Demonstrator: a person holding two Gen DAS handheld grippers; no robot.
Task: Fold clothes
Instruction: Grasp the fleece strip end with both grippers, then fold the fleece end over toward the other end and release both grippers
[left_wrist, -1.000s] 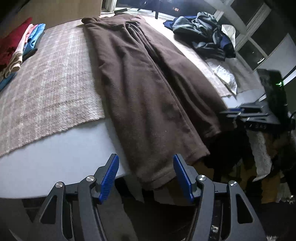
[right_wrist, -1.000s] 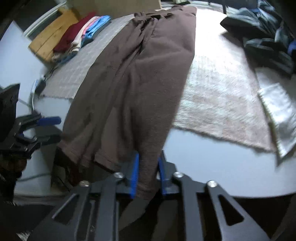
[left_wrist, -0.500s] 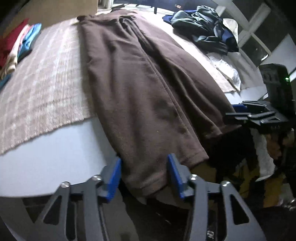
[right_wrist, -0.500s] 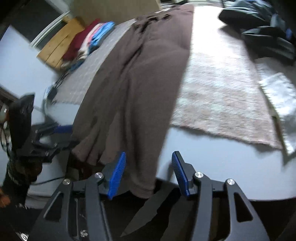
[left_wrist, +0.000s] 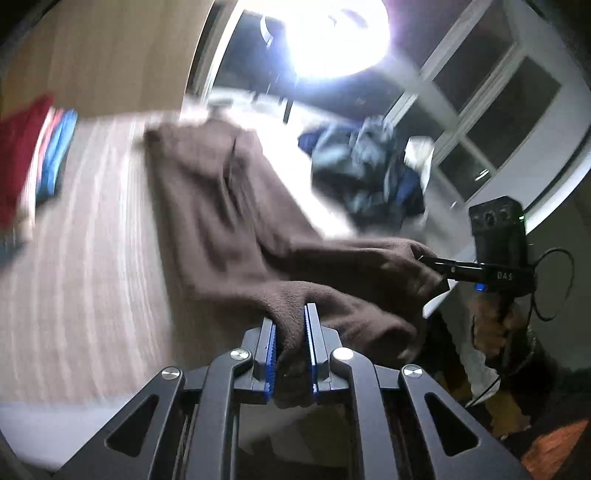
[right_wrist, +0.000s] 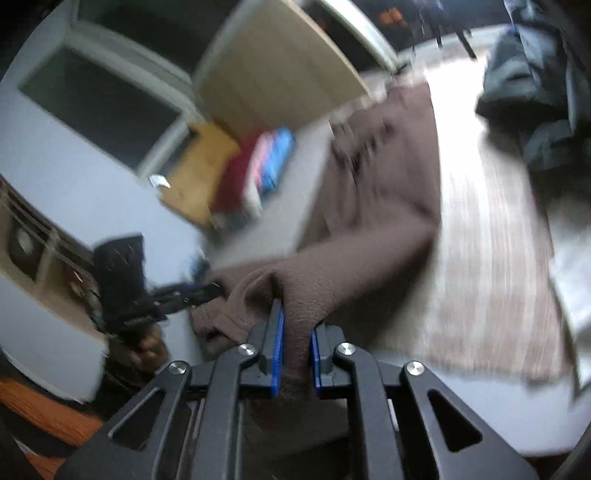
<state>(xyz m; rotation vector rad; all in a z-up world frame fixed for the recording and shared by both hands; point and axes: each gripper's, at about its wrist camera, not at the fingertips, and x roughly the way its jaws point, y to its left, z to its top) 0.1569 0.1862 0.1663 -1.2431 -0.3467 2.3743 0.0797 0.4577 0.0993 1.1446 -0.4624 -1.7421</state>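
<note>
The brown trousers (left_wrist: 221, 206) lie lengthwise on the rug-covered bed (left_wrist: 96, 236), their far end flat near the headboard and their near end lifted off the bed. My left hand-held gripper (left_wrist: 290, 343) is closing on one bunched cuff, the blue pads pressing the fabric between them. My right hand-held gripper (right_wrist: 295, 347) is closing likewise on the other corner, with cloth squeezed between its pads. In the left wrist view the right tool reaches in from the side, its tips buried in the hem.

I judge that the fold toward the waistband is just starting, and several things could spoil it. Each pinch holds only a small wad of thick fleece, so a quick pull could drag a cuff out. If one side travels faster than the other, the legs will land skewed. The two layers may also slide apart. Swinging too wide could brush the dark clothes pile (left_wrist: 369, 177) on one side or the folded stack (left_wrist: 40, 158) on the other. Both views are blurred, so finer details escape me.
</note>
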